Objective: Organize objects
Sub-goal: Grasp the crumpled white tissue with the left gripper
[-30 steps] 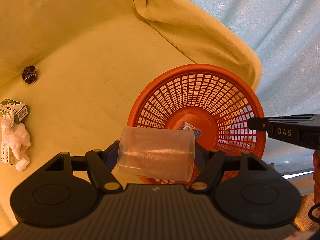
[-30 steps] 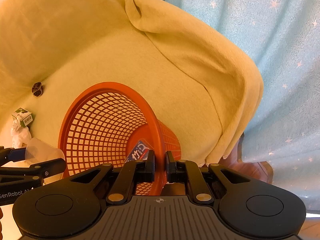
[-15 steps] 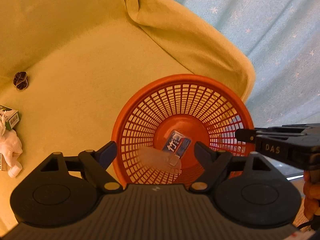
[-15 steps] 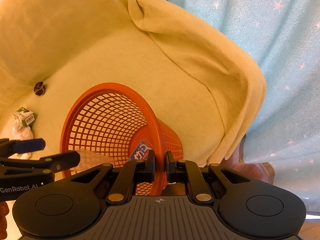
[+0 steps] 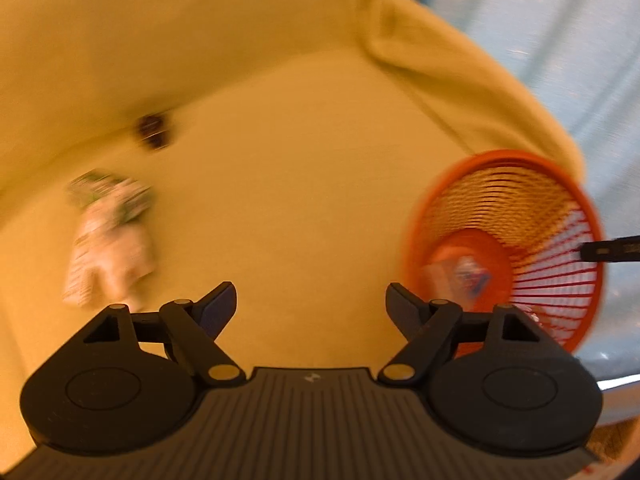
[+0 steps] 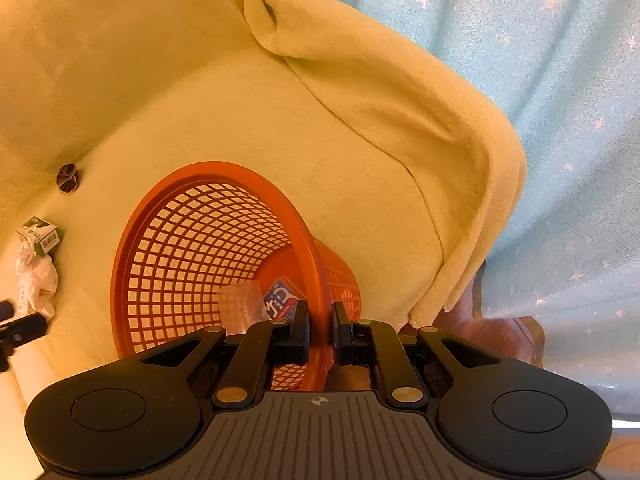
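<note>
Left hand-held gripper point(image 5: 311, 304): level over the yellow sofa cover point(image 5: 312, 184), jaws wide apart, holding nothing; view motion-blurred. Right hand-held gripper point(image 6: 320, 326): jaws closed on the rim of 1 orange mesh basket point(image 6: 168, 264), which is tipped w/ its mouth toward the left. Inside basket: 1 clear plastic cup point(image 6: 240, 302), 1 blue packet point(image 6: 280, 298), side by side. On sofa, apart from basket: 1 dark scrunchie point(image 6: 67, 178), 1 green-white box point(image 6: 40, 234), 1 white crumpled item point(image 6: 36, 280).

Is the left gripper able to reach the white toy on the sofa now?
Probably yes. The left gripper is open and empty, and only bare yellow cover lies between it and the white toy.
</note>
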A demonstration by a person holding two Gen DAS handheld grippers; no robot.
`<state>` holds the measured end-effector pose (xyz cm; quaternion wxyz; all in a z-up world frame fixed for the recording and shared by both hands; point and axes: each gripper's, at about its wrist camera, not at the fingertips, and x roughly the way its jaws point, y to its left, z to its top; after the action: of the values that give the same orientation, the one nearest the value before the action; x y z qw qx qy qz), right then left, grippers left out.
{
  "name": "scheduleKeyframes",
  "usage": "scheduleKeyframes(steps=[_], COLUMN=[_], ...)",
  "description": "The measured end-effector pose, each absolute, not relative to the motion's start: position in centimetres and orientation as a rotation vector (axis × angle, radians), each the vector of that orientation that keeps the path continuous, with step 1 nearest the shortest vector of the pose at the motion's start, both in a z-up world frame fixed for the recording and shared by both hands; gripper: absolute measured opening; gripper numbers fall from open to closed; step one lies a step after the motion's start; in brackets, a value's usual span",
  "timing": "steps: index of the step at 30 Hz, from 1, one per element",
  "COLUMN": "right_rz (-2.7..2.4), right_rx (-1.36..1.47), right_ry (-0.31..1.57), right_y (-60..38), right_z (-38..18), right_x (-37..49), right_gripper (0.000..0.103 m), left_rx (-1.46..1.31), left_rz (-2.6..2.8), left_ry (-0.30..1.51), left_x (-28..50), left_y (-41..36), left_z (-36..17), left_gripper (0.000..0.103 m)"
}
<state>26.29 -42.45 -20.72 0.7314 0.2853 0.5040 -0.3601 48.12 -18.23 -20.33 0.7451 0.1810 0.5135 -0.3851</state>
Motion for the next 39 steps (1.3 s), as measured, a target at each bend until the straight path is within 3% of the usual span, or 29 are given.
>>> scheduleKeyframes(steps=[12,21,24,31,32,34,39], right_rz=[-0.866,-0.944,-0.964,-0.997,-1.0,-1.002,-1.001], right_rx=[0.64,0.644,0.647,0.654,0.652,0.652,0.659], right_ry=[1.15,1.183,1.184,1.183,1.185,1.186,1.182], right_y=[-42.6,-42.1,-41.8,-41.3,-41.2,-41.2,-41.1], right_z=[-20.9,-20.7,-20.6,-20.5,-20.5,-20.6,-20.6], right_x=[26.6,27.3,27.6,27.7,27.7,27.8,27.7], right_gripper=[0.007,0.007,0.007,0.007,0.007,0.007,0.007], left_rx=[0.477,0.518,0.54,0.546,0.55,0.551,0.54], left_rz=[-0.651,-0.704,-0.716,-0.7,-0.698,-0.697,-0.703], left_ry=[1.068,1.045,1.055,1.082,1.088,1.108,1.054], left_x=[57.8,63.8,65.5,67.7,67.9,68.2,67.9], left_y=[-9.0,-10.9,-12.0,-13.5,-13.6,-13.8,-13.4], left_z=[-24.2,-27.2,-28.3,-30.5,-30.8,-31.4,-30.4], left_gripper=[0.074,0.065,0.052,0.051,0.048,0.026,0.021])
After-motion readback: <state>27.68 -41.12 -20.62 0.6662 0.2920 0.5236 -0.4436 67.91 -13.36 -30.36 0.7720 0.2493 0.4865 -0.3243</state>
